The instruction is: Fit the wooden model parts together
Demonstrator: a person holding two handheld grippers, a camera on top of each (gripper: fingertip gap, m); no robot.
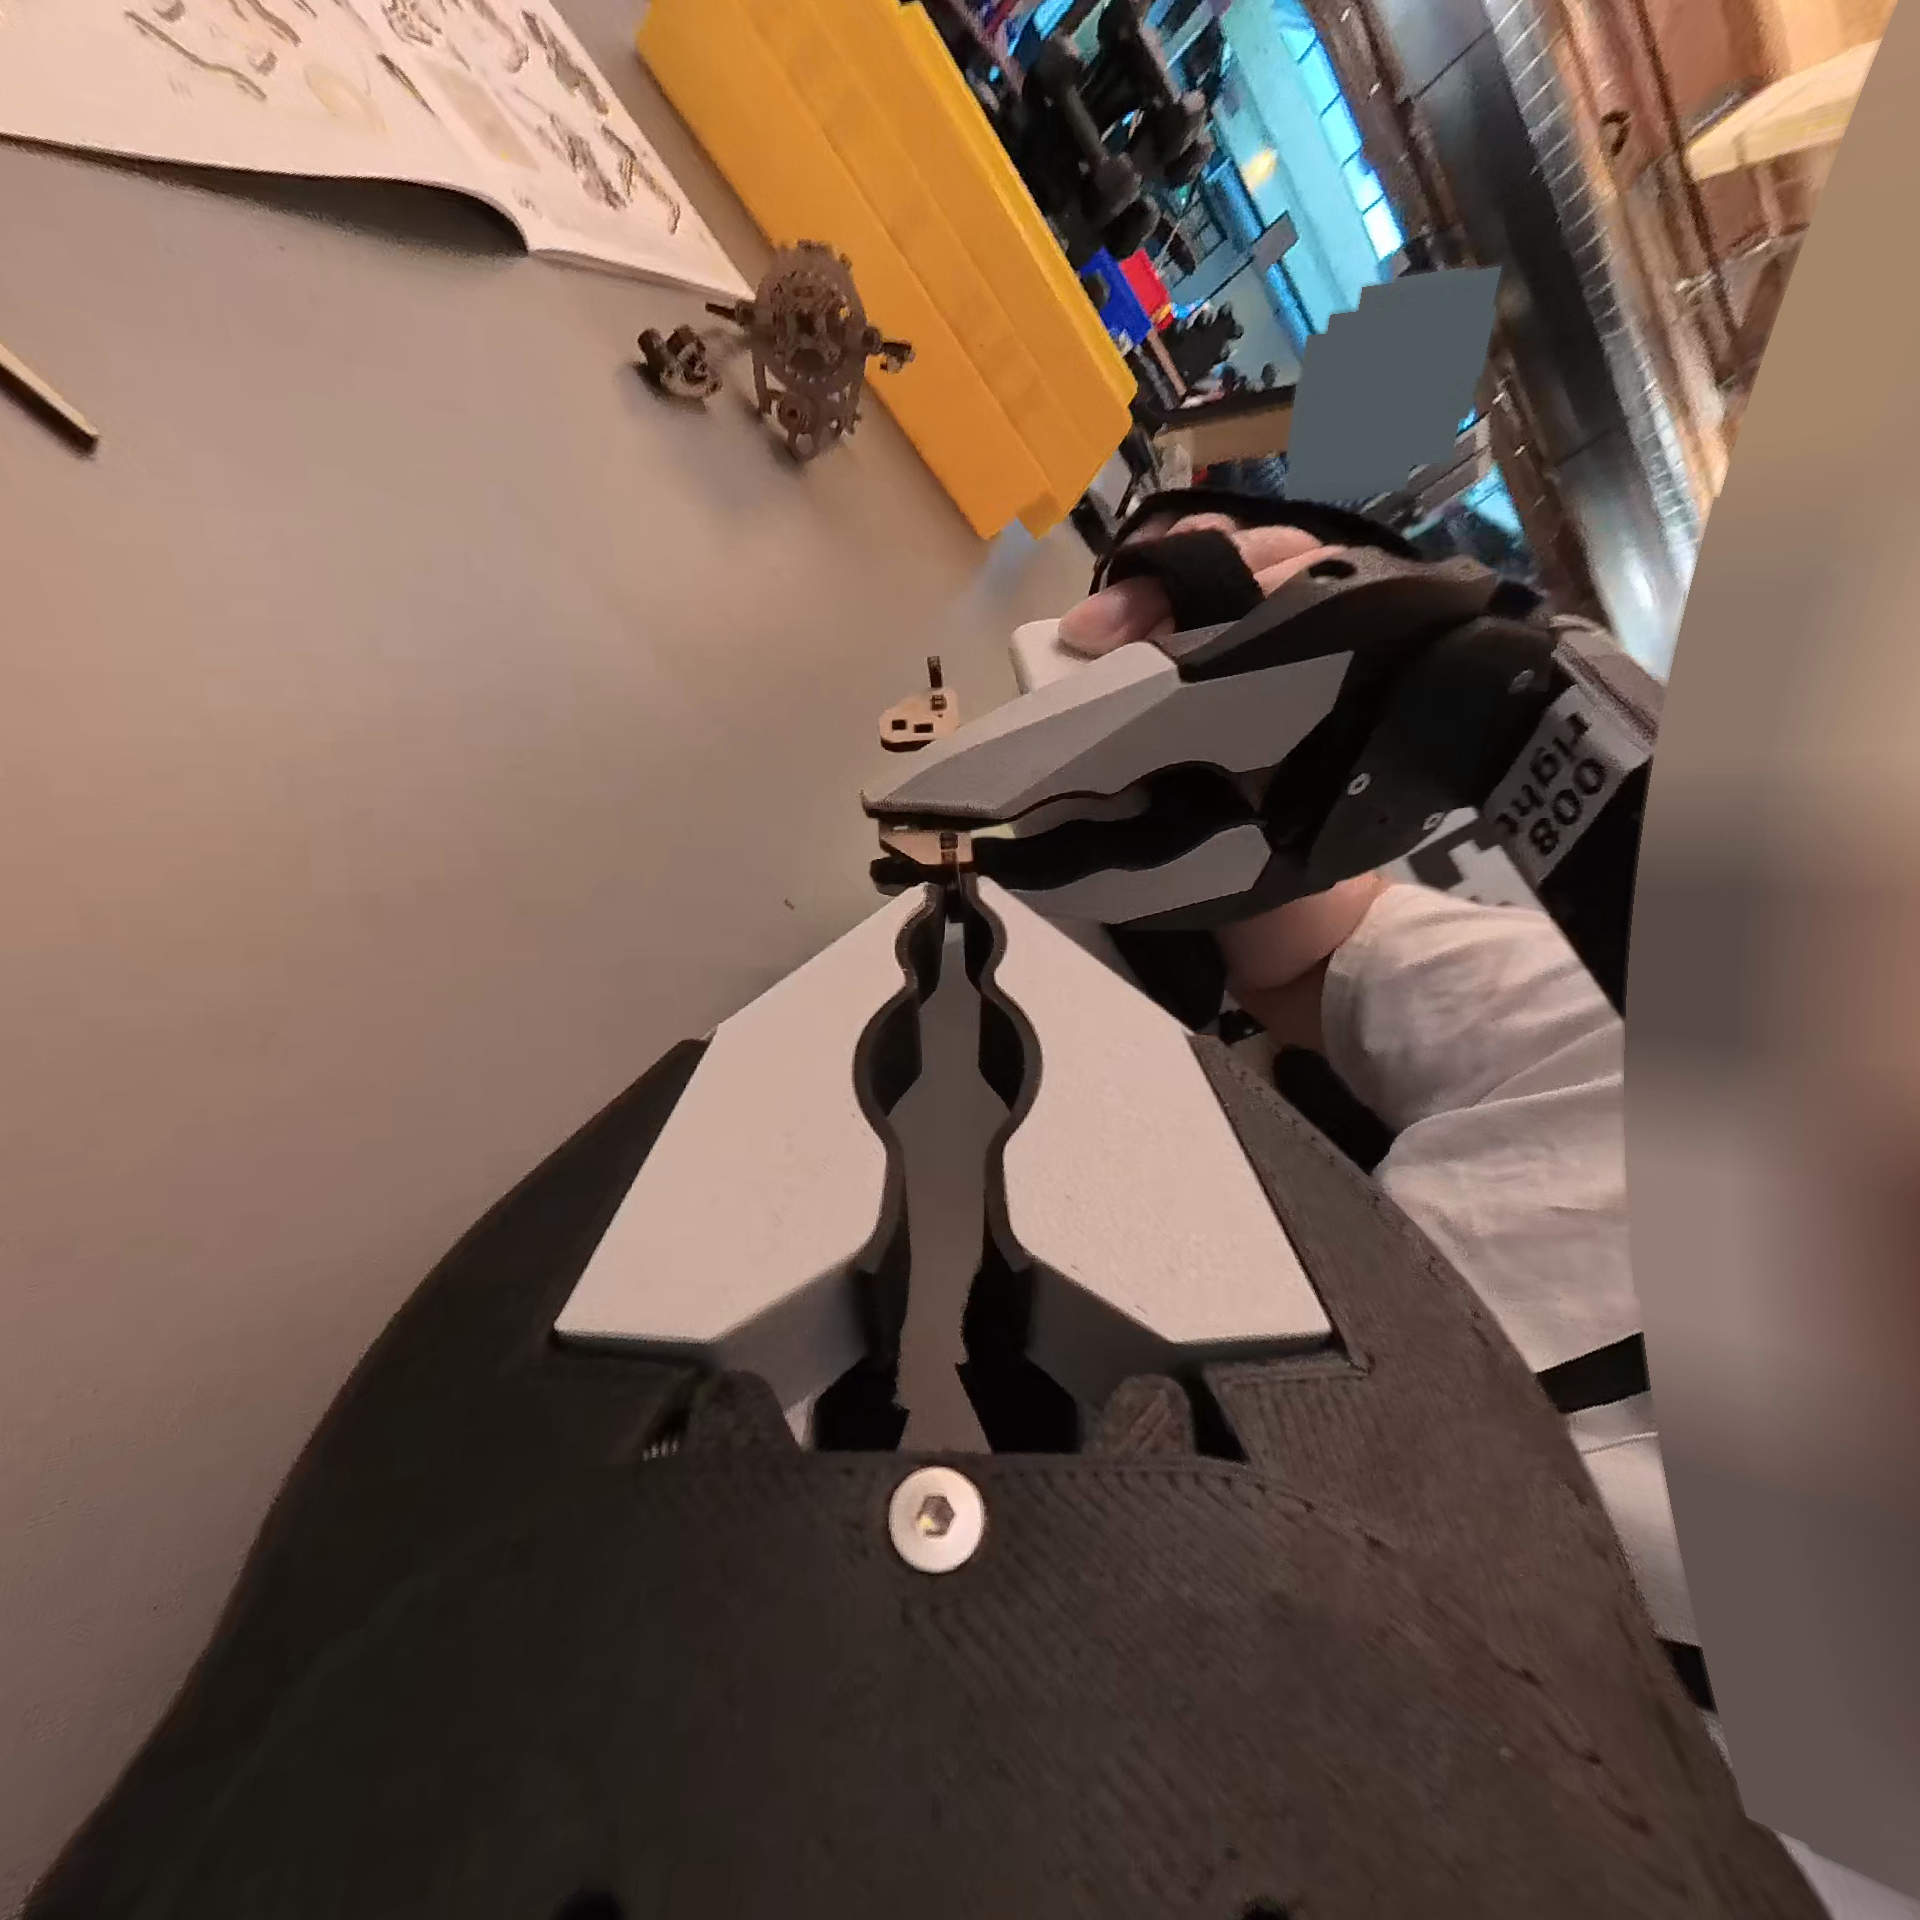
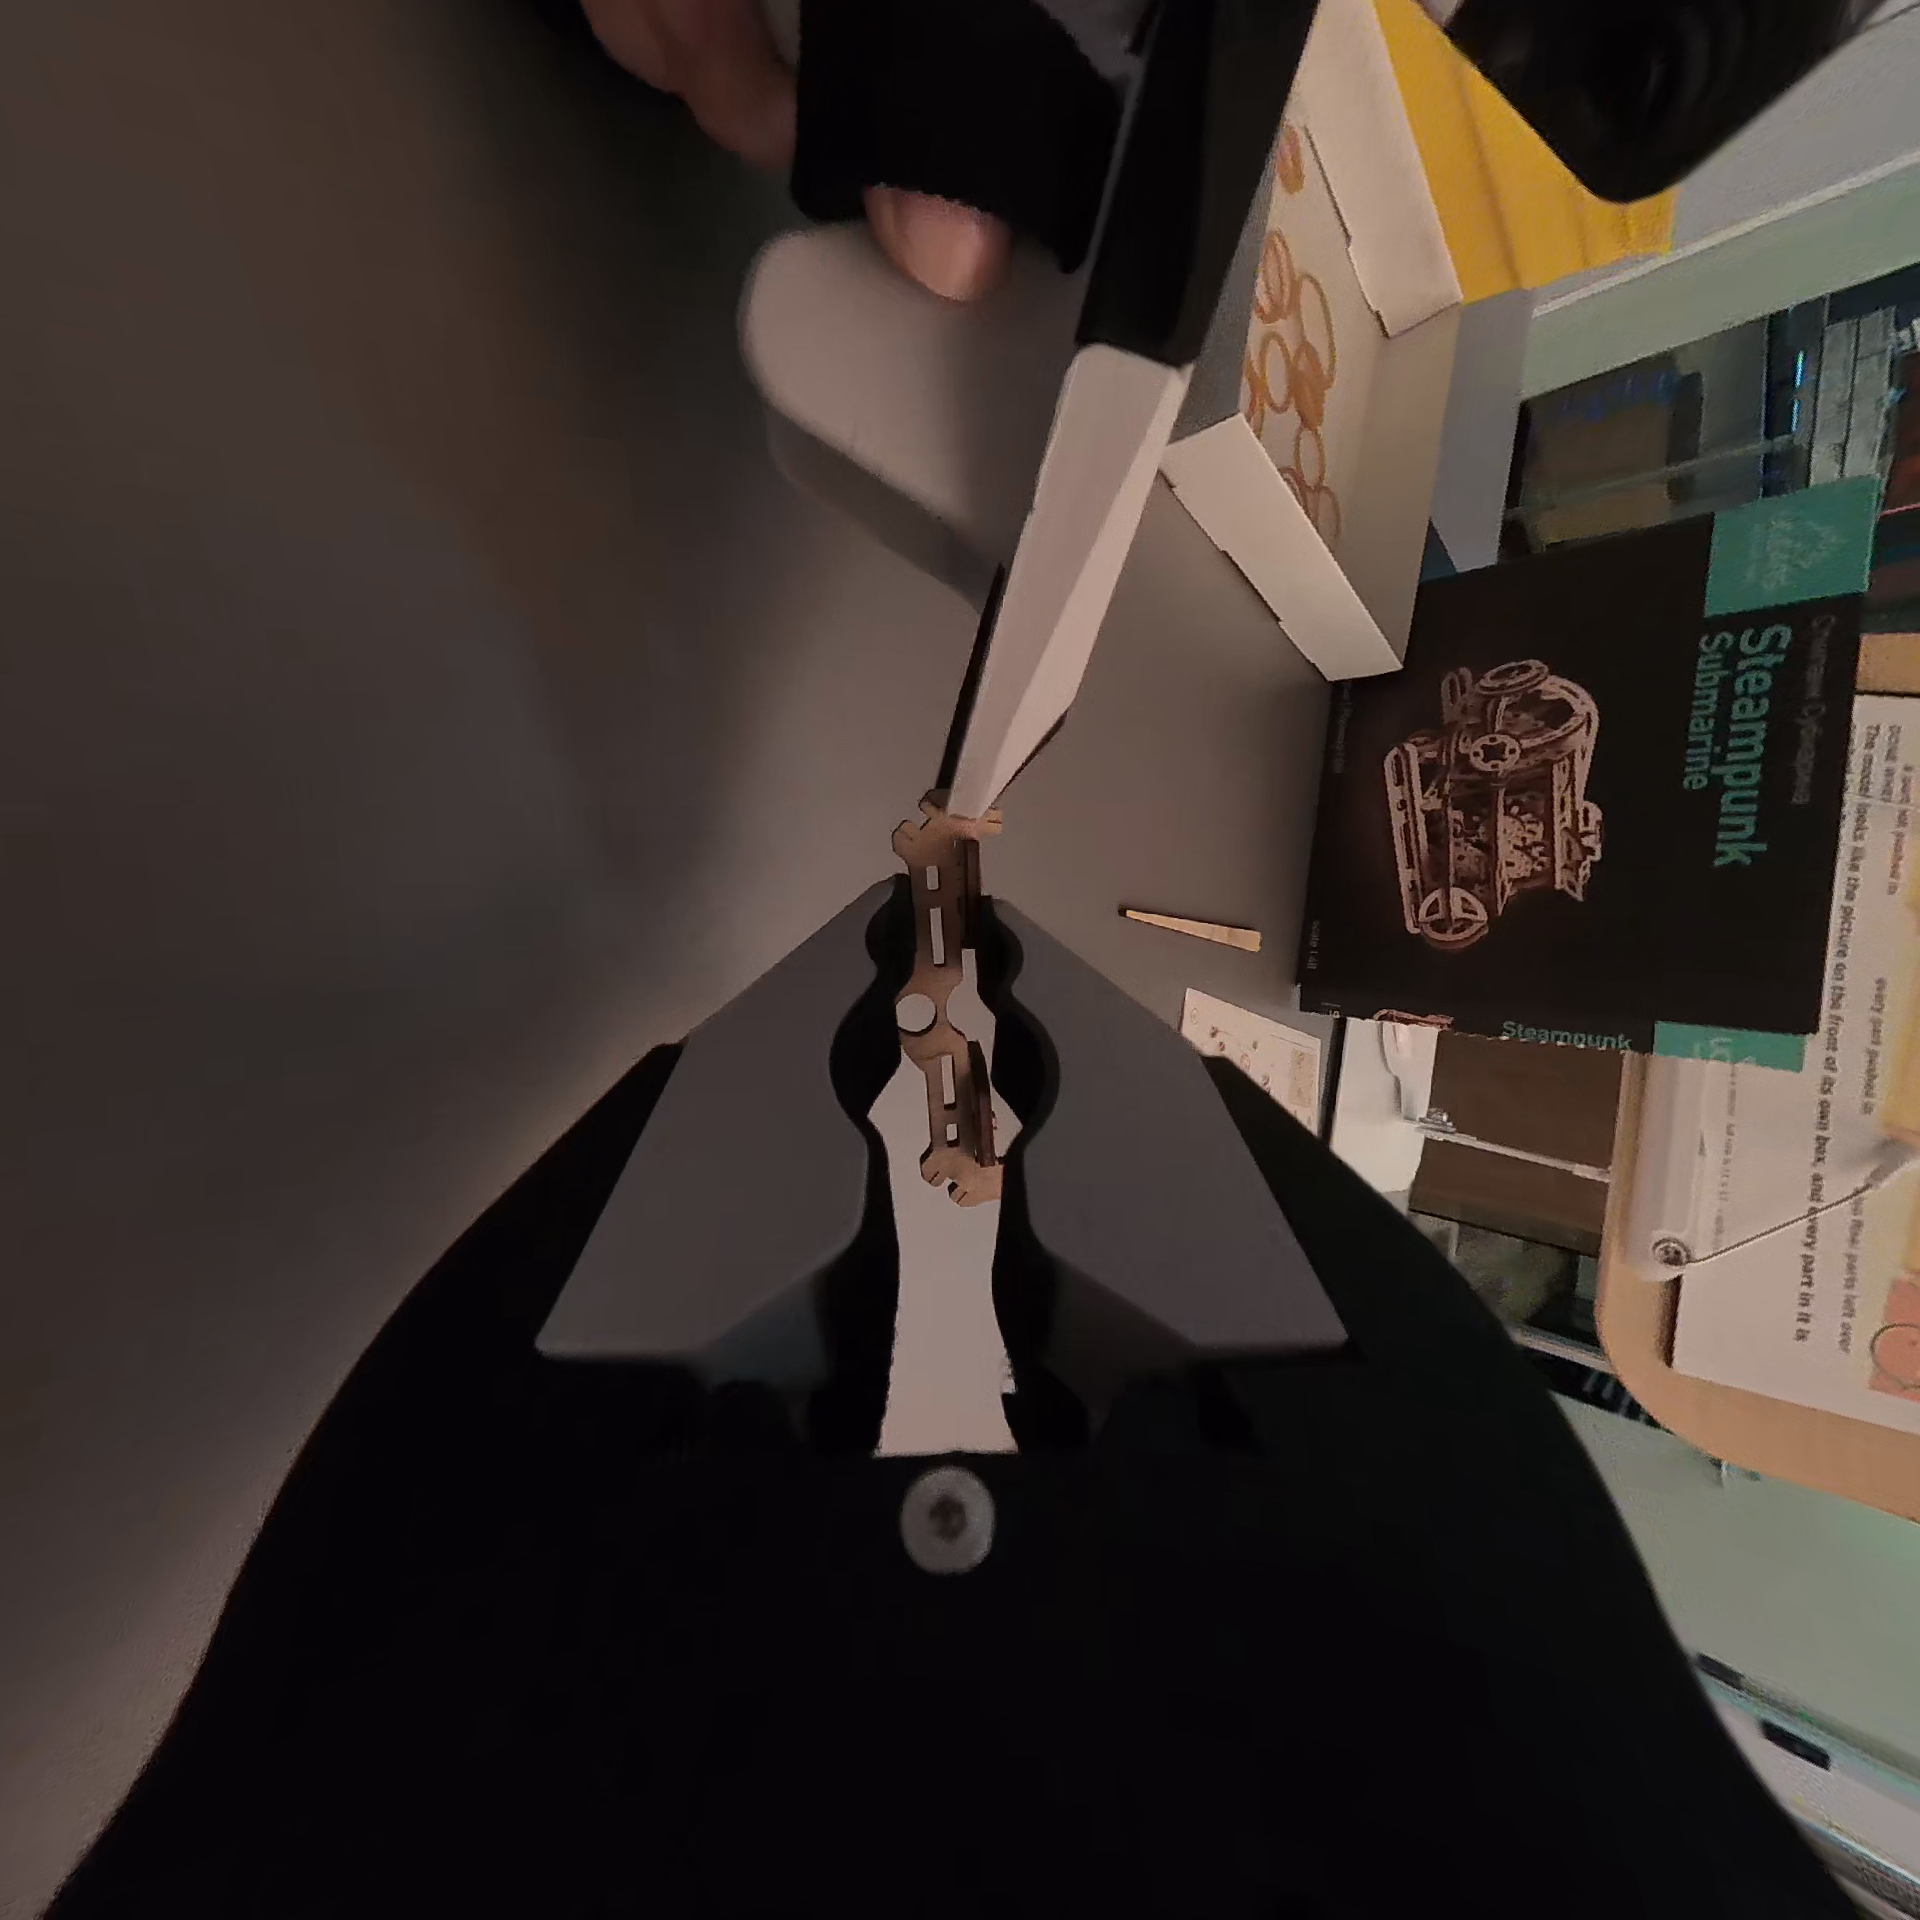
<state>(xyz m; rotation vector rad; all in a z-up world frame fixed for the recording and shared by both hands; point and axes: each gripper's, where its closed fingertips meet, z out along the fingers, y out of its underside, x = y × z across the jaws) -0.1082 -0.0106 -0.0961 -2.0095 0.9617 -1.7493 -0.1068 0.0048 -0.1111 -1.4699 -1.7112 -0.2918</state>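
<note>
The right gripper (image 2: 940,914) is clenched on a long, flat wooden strip (image 2: 940,997), a pale laser-cut plywood piece with scalloped edges, small rectangular slots and a round hole at its middle; the strip runs lengthwise between the jaws, its far end poking out past the tips so that end is free for joining. Meeting that end from ahead, the left gripper (image 1: 951,904) is pinched on a tiny dark wooden peg (image 1: 950,854), holding it at the very tips, most likely so it can be pressed into a slot of the strip while the right gripper steadies it. In the left wrist view the strip shows edge-on, thin as card, between the right gripper's matte grey fingers. Just beyond the right gripper's tips a small flat wooden piece (image 1: 914,717) lies on the smooth grey table (image 1: 364,727). Farther ahead of the left gripper stands a darker, partly built gear assembly (image 1: 810,353), lacy with cut-outs, beside a glossy yellow bin (image 1: 914,260) and an open instruction booklet (image 1: 436,114). To the right of the right gripper's tips rest a wooden stick (image 2: 1190,928) and a dark model box (image 2: 1579,790).
</note>
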